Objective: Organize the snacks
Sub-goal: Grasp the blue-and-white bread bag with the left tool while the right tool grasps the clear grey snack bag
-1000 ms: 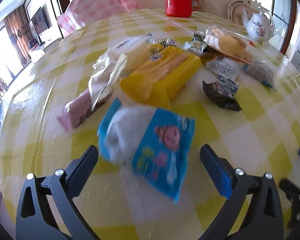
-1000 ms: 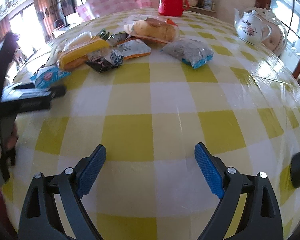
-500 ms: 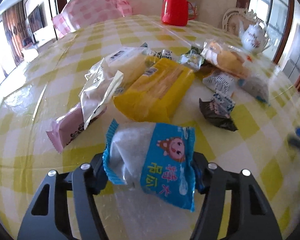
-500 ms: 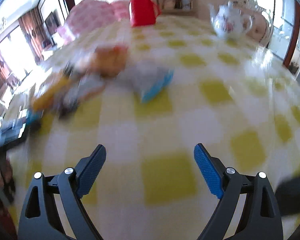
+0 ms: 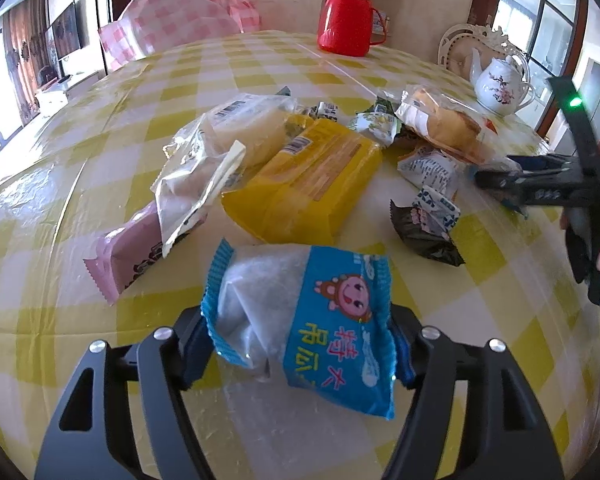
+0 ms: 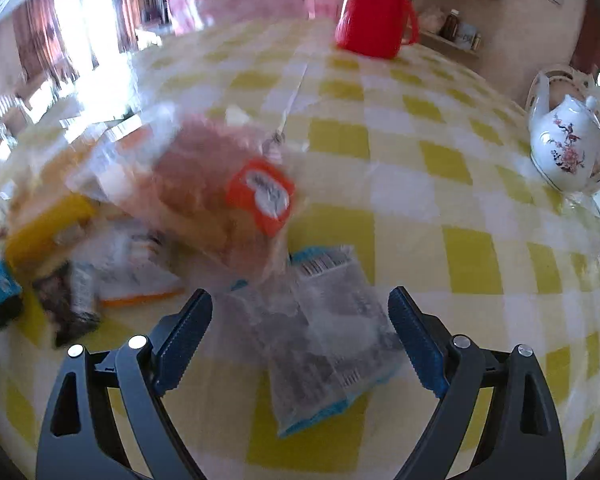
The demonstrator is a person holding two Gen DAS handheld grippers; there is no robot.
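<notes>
A blue snack packet [image 5: 300, 320] with a cartoon face sits between the pads of my left gripper [image 5: 298, 344], just above the yellow-checked table [image 5: 500, 280]. Both pads touch its sides while the jaws are opening slightly. In the right wrist view my right gripper [image 6: 300, 336] is open, with a clear grey packet with a blue edge [image 6: 324, 336] lying between its fingers, untouched. The right gripper [image 5: 484, 178] also shows at the right of the left wrist view, in a hand. Behind lies a pile of snacks: a yellow packet [image 5: 312, 176], a pink wrapper [image 5: 128, 256] and bagged bread [image 5: 440, 124].
A red thermos [image 5: 346, 14] stands at the table's far side and a white flowered teapot [image 5: 500, 84] at the far right. A dark wrapper [image 5: 424, 228] lies right of the yellow packet. The bread bag with an orange label [image 6: 204, 196] lies just beyond the right gripper.
My left gripper's jaws went from wide apart to closed around the blue packet. My right gripper swept across the table to the snack pile and now straddles the grey packet.
</notes>
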